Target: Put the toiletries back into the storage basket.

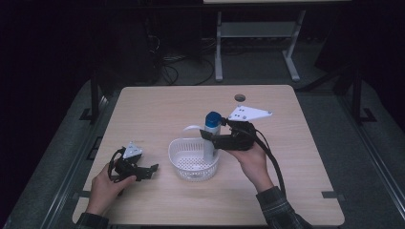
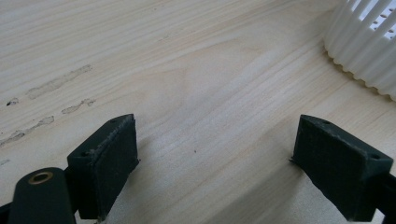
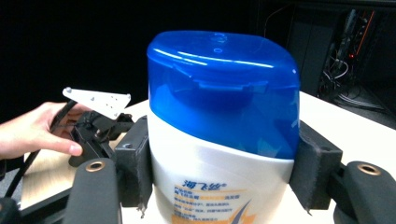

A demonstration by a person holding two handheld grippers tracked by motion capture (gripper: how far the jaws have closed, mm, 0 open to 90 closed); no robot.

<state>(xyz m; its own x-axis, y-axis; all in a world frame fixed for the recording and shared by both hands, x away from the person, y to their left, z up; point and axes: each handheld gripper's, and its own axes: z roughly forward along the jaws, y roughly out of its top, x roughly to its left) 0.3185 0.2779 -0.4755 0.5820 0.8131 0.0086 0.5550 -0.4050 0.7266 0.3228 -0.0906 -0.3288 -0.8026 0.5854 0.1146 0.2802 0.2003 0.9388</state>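
Observation:
A white bottle with a blue cap (image 1: 210, 133) stands upright with its lower part inside a white ribbed basket (image 1: 184, 161) at the table's middle. My right gripper (image 1: 213, 139) is shut on the bottle just below the cap; in the right gripper view the bottle (image 3: 219, 140) sits squeezed between both pads (image 3: 135, 163). My left gripper (image 1: 152, 171) rests low on the table to the left of the basket, open, with bare wood between its jaws (image 2: 215, 158). The basket's wall (image 2: 364, 46) shows at the upper right of the left gripper view.
The pale wooden table (image 1: 162, 109) has a round cable hole (image 1: 239, 98) near its far edge. A thick black cable (image 1: 272, 157) trails from the right gripper over the forearm. The basket's thin handle (image 1: 188, 129) arches up behind it. A desk frame (image 1: 258, 38) stands beyond the table.

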